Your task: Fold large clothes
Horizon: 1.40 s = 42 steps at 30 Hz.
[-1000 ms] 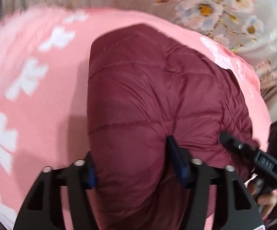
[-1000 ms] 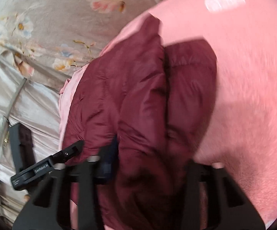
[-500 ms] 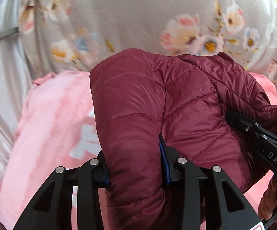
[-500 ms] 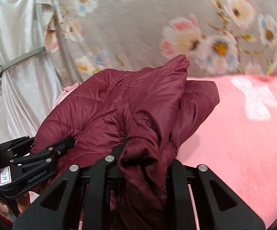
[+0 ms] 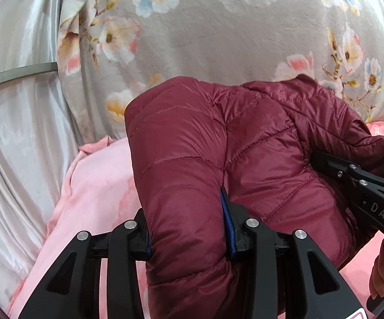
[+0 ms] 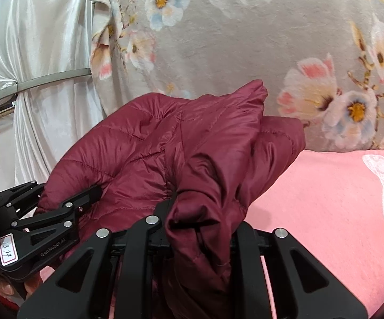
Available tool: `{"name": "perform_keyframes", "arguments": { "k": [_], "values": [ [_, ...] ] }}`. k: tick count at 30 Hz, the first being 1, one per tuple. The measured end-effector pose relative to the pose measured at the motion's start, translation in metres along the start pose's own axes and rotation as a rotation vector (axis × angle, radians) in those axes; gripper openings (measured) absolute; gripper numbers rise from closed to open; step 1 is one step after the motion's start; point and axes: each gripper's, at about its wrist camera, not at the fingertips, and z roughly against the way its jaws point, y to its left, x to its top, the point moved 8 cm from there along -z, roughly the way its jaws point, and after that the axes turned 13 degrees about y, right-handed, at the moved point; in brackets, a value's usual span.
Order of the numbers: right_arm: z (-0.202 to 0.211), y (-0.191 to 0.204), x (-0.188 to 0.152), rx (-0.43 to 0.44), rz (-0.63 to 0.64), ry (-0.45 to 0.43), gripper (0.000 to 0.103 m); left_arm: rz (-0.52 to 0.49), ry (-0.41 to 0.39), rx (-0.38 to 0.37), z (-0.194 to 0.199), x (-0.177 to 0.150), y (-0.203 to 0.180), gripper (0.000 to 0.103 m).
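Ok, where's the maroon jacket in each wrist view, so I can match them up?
Left wrist: the jacket fills the centre and lower middle, clamped in the left gripper; the right gripper bites its right edge.
Right wrist: the jacket sits centre-left, bunched in the right gripper; the left gripper holds its left edge.
Shared landmark: the floral cloth behind it.
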Motion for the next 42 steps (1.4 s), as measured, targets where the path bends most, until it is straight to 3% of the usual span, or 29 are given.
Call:
{"name": "perform_keyframes", "arguments": {
  "k": [6,9,11,13,19,23,25,27,30,33,36,42],
  "values": [
    [-0.05,-0.013,-0.019,-0.018,-0.024,0.085,0.015,0.013,0.054,-0.054,-0.055,-0.015,0.004,0.036],
    [-0.079,-0.024,-0.04,-0.019,-0.048,0.158,0.015,0.022,0.119,-0.085,-0.093,-0.034,-0.001,0.036],
    [-0.1,-0.034,-0.056,-0.025,-0.065,0.217,0.017,0.027,0.163,-0.08,-0.113,-0.047,-0.003,0.038],
    [-0.108,-0.04,-0.064,-0.007,-0.084,0.236,0.02,0.028,0.149,-0.06,-0.12,-0.053,-0.003,0.044],
    [-0.1,-0.049,-0.071,-0.002,-0.128,0.299,0.039,0.022,0.215,-0.023,-0.12,-0.058,0.0,0.059],
    [-0.066,-0.065,-0.075,-0.048,-0.154,0.277,0.056,0.067,0.301,0.023,-0.102,-0.067,0.015,0.068],
    [-0.044,-0.078,-0.077,-0.076,-0.195,0.256,0.056,0.082,0.326,0.03,-0.093,-0.071,0.019,0.068],
    [-0.027,-0.083,-0.074,-0.083,-0.223,0.231,0.049,0.093,0.374,0.061,-0.084,-0.075,0.022,0.068],
    [-0.011,-0.072,-0.061,-0.072,-0.213,0.229,0.012,0.12,0.424,0.094,-0.074,-0.078,0.023,0.068],
    [-0.006,-0.045,-0.047,-0.074,-0.141,0.217,0.01,0.141,0.438,0.129,-0.068,-0.078,0.019,0.069],
    [-0.015,-0.025,-0.044,-0.143,-0.059,0.228,0.01,0.148,0.439,0.155,-0.068,-0.077,0.012,0.069],
    [-0.051,-0.031,-0.075,-0.2,-0.074,0.322,0.01,0.198,0.452,0.166,-0.08,-0.088,0.008,0.069]
  ]
}}
